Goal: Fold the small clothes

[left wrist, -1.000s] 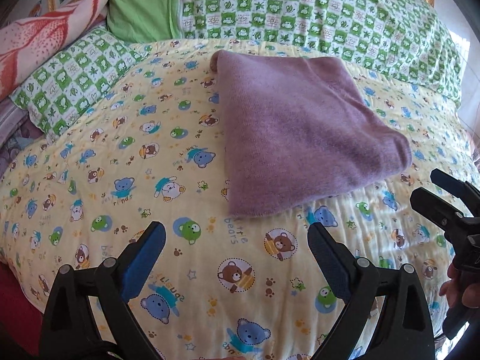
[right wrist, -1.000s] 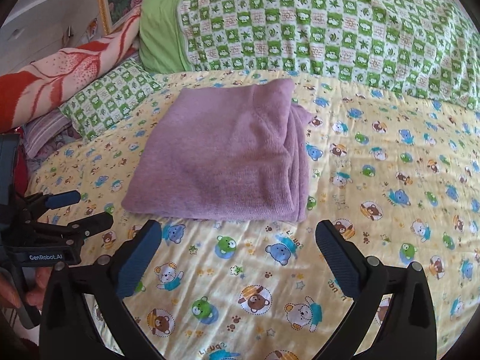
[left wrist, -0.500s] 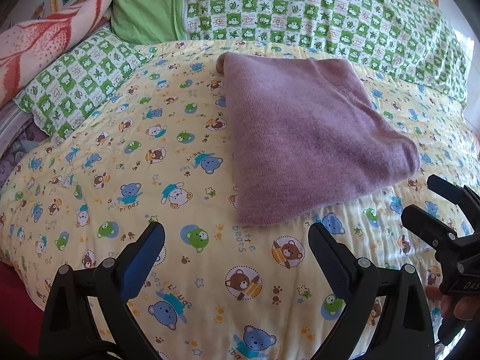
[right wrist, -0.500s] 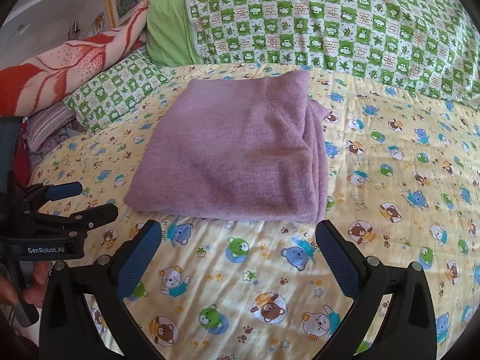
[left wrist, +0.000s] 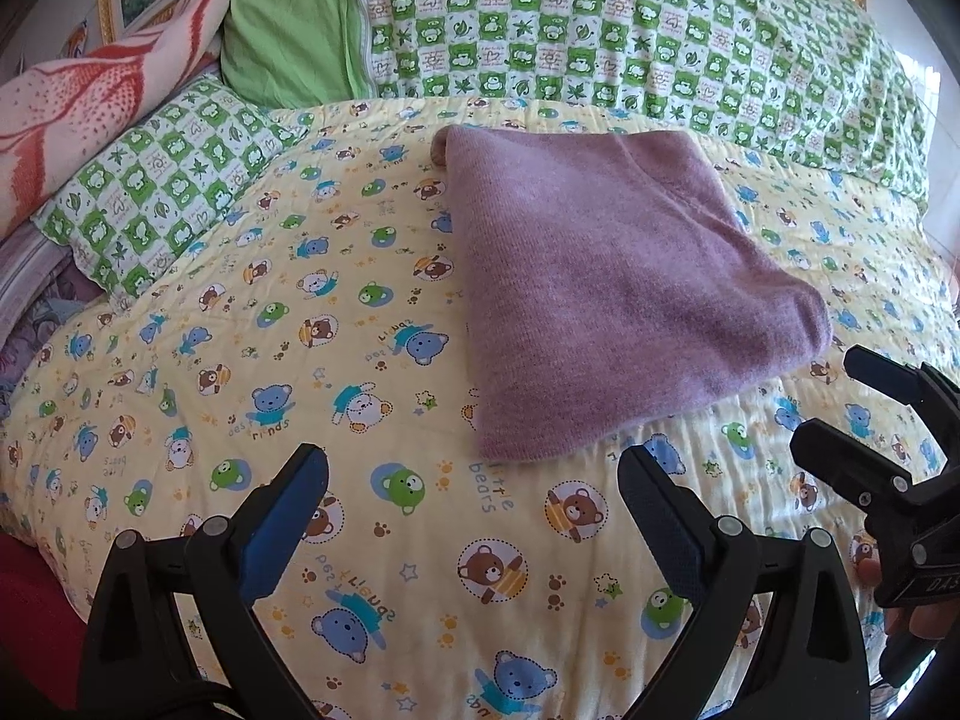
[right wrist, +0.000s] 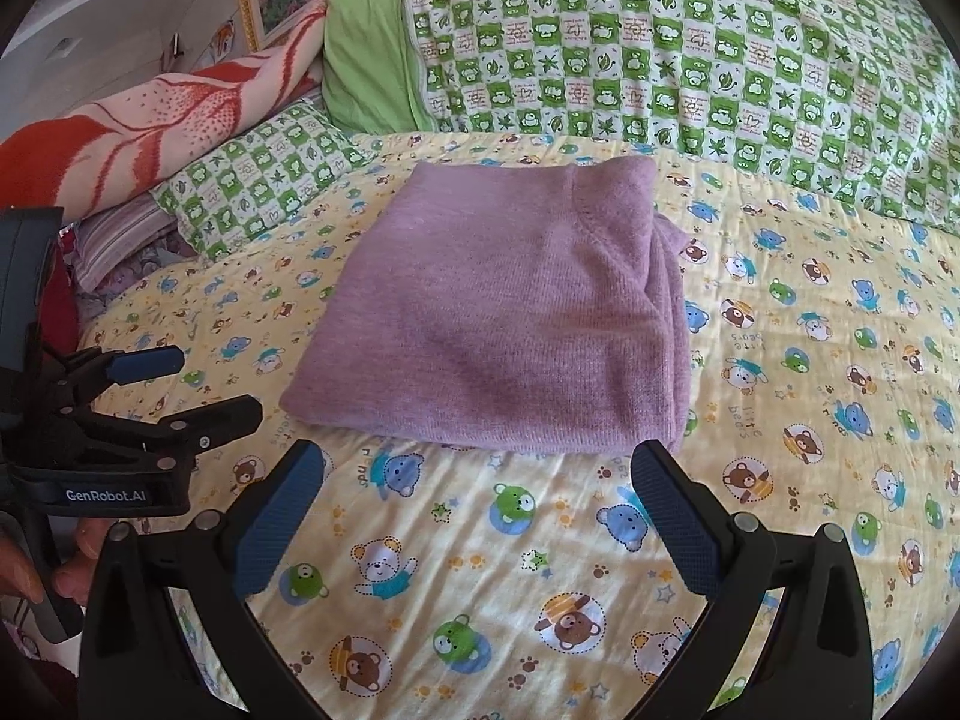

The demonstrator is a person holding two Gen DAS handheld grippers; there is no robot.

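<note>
A purple knit garment (left wrist: 606, 282) lies folded into a flat rectangle on the yellow bear-print bedspread (left wrist: 300, 372); it also shows in the right wrist view (right wrist: 504, 324). My left gripper (left wrist: 474, 480) is open and empty, just short of the garment's near corner. My right gripper (right wrist: 477, 474) is open and empty, just short of the garment's near edge. Each gripper shows in the other's view: the right one (left wrist: 840, 420) at the right edge, the left one (right wrist: 198, 390) at the left edge, both open.
Green checked pillows (left wrist: 630, 30) and a plain green pillow (left wrist: 288, 42) line the head of the bed. A smaller checked pillow (left wrist: 162, 180) and a red-and-pink blanket (left wrist: 78, 96) lie at the left. The bedspread (right wrist: 810, 360) spreads right of the garment.
Both grippers have moved a little forward toward the folded garment, which now looks larger and nearer. The garment has not moved. Both stay open.
</note>
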